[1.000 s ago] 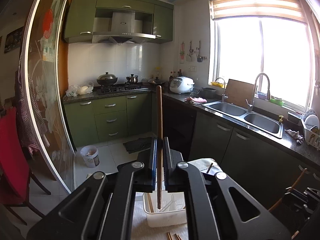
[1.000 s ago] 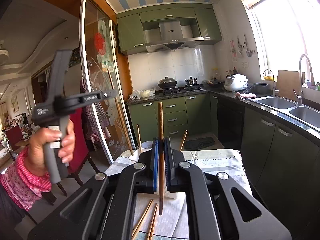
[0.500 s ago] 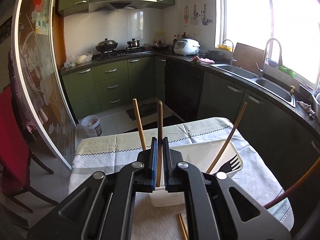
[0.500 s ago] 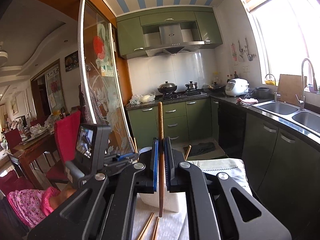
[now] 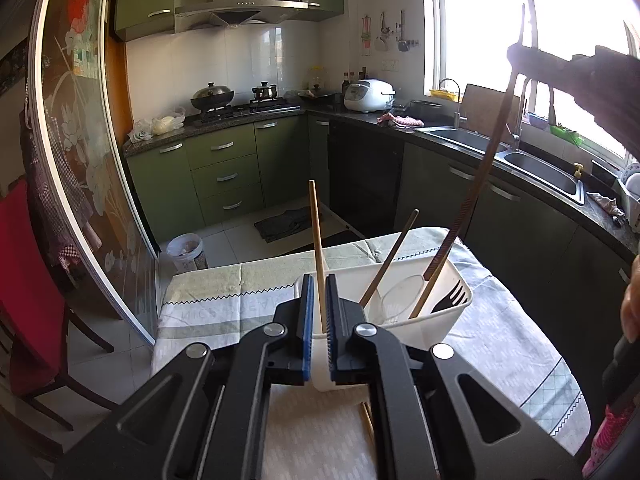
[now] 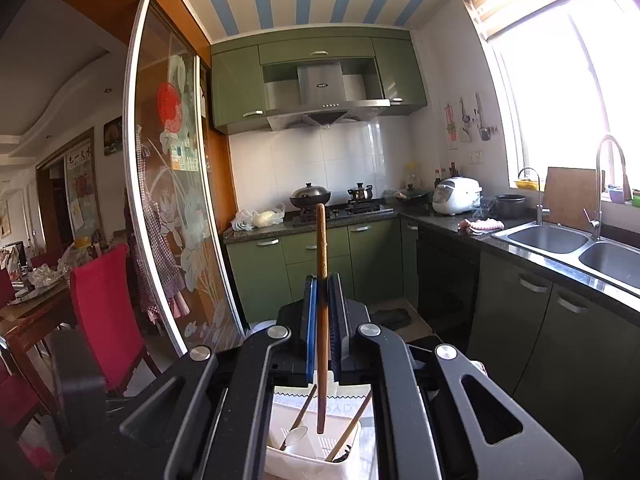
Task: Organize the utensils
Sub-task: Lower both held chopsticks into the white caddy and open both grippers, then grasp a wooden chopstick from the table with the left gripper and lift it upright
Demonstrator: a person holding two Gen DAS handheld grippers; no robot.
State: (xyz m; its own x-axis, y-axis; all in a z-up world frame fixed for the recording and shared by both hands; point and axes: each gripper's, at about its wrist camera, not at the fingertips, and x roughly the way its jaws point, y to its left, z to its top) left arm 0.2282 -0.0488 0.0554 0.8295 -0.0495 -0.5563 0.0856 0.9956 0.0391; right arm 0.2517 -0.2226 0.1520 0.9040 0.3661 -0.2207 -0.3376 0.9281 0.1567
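Note:
A white utensil basket stands on the cloth-covered table. It holds a light chopstick, another chopstick, a clear spoon and a black fork. My left gripper is just before the basket's near left corner, jaws slightly apart around the light chopstick, which stands in the basket. My right gripper is shut on a dark brown chopstick, held upright above the basket. That chopstick also shows in the left wrist view, its tip inside the basket.
More chopsticks lie on the cloth in front of the basket. A red chair stands left of the table. Green cabinets and a sink counter run behind and to the right.
My left gripper has let go of its chopstick, which now stands in the basket. My right gripper has moved over the basket with the dark chopstick.

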